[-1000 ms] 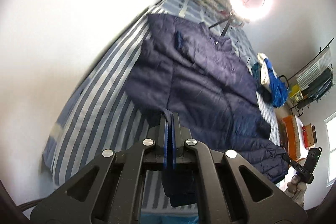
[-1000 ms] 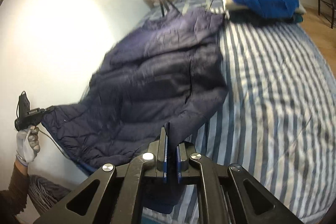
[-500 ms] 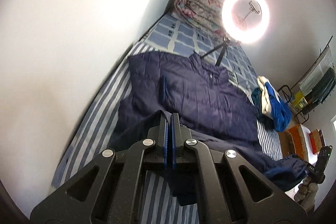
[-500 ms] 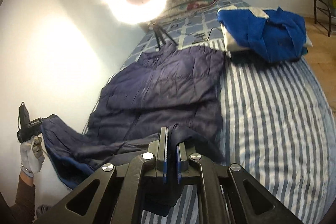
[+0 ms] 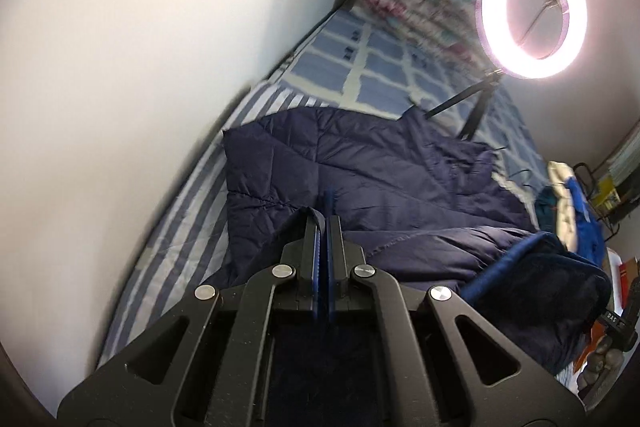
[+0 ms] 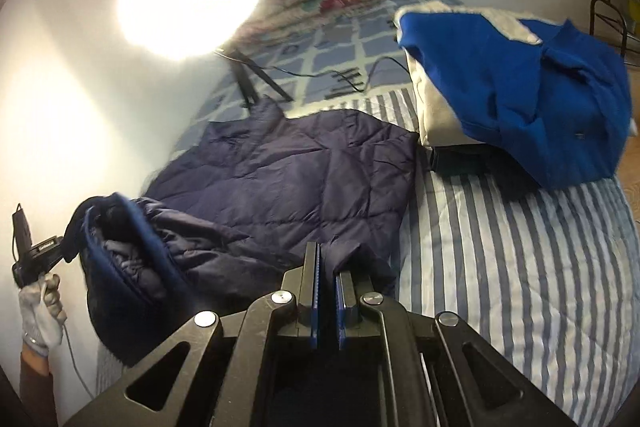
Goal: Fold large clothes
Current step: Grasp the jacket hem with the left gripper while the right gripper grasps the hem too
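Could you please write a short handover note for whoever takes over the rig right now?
Left gripper: shut on the navy puffer jacket hem.
Right gripper: shut on the jacket's other hem corner.
Jacket lies on the striped bed, collar toward the ring light; bottom edge is lifted toward the collar.
Done: hem gripped and raised.
Left: lay the hem on the upper half, release, flatten.

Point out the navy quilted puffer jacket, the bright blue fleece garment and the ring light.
Navy quilted puffer jacket (image 6: 320, 167): right wrist view, on its flat back panel.
Bright blue fleece garment (image 6: 520, 95): right wrist view, on its top fold.
Ring light (image 5: 493, 27): left wrist view, on its glowing rim.
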`<state>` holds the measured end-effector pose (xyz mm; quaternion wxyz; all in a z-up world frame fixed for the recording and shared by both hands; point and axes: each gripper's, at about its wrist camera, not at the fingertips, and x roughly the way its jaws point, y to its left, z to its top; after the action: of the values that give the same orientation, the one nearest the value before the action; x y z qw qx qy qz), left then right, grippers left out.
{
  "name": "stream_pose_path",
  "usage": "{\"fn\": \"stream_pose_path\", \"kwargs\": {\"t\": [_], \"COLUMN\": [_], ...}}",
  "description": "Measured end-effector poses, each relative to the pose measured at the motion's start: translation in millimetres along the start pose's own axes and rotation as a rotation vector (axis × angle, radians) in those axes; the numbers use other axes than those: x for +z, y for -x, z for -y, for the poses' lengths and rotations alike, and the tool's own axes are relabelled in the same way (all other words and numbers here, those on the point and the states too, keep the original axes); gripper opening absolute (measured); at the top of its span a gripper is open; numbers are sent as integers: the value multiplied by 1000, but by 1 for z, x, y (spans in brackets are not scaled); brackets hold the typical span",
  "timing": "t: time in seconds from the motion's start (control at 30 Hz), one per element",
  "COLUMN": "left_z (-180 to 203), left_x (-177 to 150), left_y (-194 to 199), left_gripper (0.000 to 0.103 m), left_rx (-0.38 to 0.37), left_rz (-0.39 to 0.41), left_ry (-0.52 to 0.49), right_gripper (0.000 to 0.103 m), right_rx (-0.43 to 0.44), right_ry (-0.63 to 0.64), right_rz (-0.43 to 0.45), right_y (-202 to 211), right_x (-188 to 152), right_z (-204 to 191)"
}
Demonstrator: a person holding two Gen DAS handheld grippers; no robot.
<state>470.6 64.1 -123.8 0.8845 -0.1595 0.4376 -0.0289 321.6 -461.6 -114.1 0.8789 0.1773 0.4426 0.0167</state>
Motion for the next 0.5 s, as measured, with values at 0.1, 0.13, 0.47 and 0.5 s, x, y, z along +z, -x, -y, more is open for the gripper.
{"fn": "stream_pose_path", "kwargs": {"t": [0.1, 0.13, 0.47, 0.5], "left_z": [-3, -4, -10, -12], "left_x": [2, 2, 12, 15], "left_y": [-34, -44, -57, -51], "left_gripper": [0, 0, 19, 40], "left_rx": [25, 34, -9, -21], "left_rz": [-32, -40, -44, -26], "left_ry": [8, 7, 8, 11], "right_gripper": [3, 3, 13, 21], "right_rx": [-37, -47, -19, -17], "right_ry": [1, 0, 44, 47], "right_rz": [-19, -29, -39, -29], "right_y": [-30, -40, -59, -54], "right_x": [9, 11, 18, 19], "right_z": [4, 6, 14, 15]}}
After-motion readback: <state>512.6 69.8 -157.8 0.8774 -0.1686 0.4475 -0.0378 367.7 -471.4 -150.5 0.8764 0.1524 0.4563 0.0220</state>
